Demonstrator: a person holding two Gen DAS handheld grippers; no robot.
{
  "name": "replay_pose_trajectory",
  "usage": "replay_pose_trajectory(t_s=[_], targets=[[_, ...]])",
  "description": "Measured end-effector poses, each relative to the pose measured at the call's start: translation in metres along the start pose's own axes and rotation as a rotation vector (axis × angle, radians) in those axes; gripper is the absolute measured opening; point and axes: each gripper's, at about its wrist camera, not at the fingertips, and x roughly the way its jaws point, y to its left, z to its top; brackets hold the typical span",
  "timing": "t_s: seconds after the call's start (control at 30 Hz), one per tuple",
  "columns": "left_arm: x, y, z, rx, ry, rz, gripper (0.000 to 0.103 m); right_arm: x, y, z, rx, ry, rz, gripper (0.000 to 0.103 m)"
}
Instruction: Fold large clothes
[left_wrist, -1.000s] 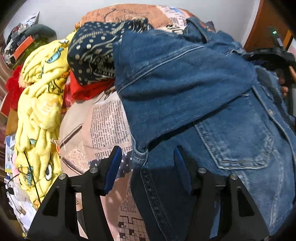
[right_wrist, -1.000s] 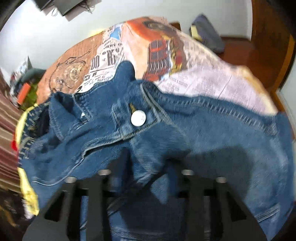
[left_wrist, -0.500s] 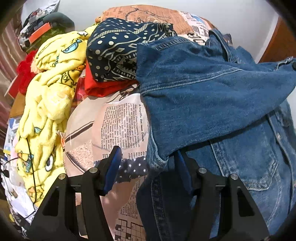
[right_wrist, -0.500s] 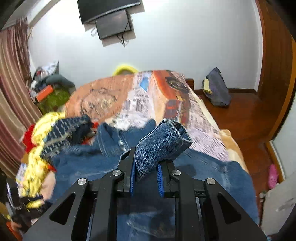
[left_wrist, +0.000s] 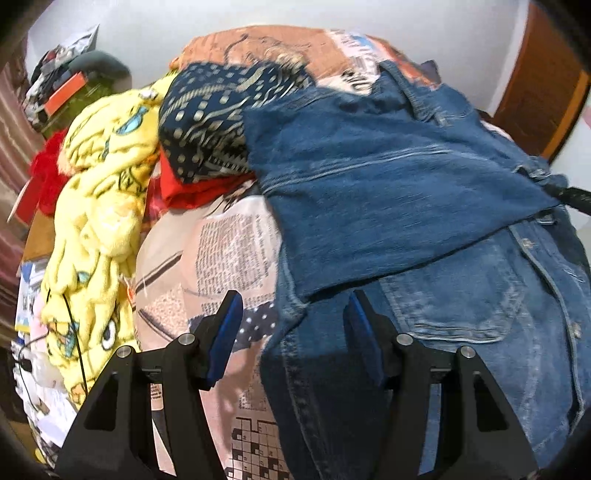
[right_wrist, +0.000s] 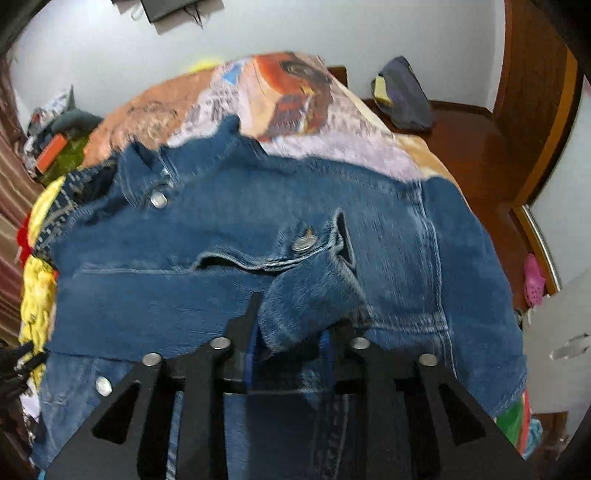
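Note:
A blue denim jacket (left_wrist: 406, 192) lies spread on the bed. My left gripper (left_wrist: 291, 332) hangs open just above the jacket's left edge, and nothing is pressed between its blue pads (left_wrist: 225, 332). In the right wrist view one sleeve (right_wrist: 147, 306) lies folded across the jacket (right_wrist: 388, 206). The sleeve's cuff (right_wrist: 306, 299) bulges up between the fingers of my right gripper (right_wrist: 290, 332). Those jaws are opening, and the cuff still fills the gap and touches both sides.
A newspaper-print bedspread (left_wrist: 229, 251) covers the bed. To the left are piled a yellow plush blanket (left_wrist: 96, 229), a navy dotted cloth (left_wrist: 207, 125) and a red cloth (left_wrist: 192, 192). To the right lie a wooden floor (right_wrist: 469, 147) and a dark bag (right_wrist: 402, 92).
My right gripper came down from its raised position with the cuff, and the sleeve now lies across the jacket. Its jaws stand wider apart. The left gripper rose slightly and stays open.

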Motion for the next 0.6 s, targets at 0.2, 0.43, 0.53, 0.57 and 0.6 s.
replay_pose_trajectory(t_s=[0.2,0.43,0.53,0.57,0.6], targets=[[-0.014,-0.021,0.016,0.054,-0.040,-0.028,0.059,-0.004,-0.024,-0.010,0.073,0.042,-0.018,0.056],[-0.022,-0.048,0.050,0.099,-0.090,-0.070,0.059,-0.027,-0.044,-0.012,0.097,0.090,0.029,0.061],[-0.024,-0.060,0.067,0.110,-0.115,-0.093,0.060,-0.049,-0.053,-0.008,0.091,0.041,0.019,0.061],[-0.024,-0.063,0.072,0.112,-0.121,-0.099,0.062,-0.060,-0.058,-0.006,0.099,0.016,0.017,0.061],[-0.024,-0.068,0.078,0.116,-0.129,-0.104,0.062,-0.066,-0.062,-0.005,0.105,0.000,0.012,0.061]])
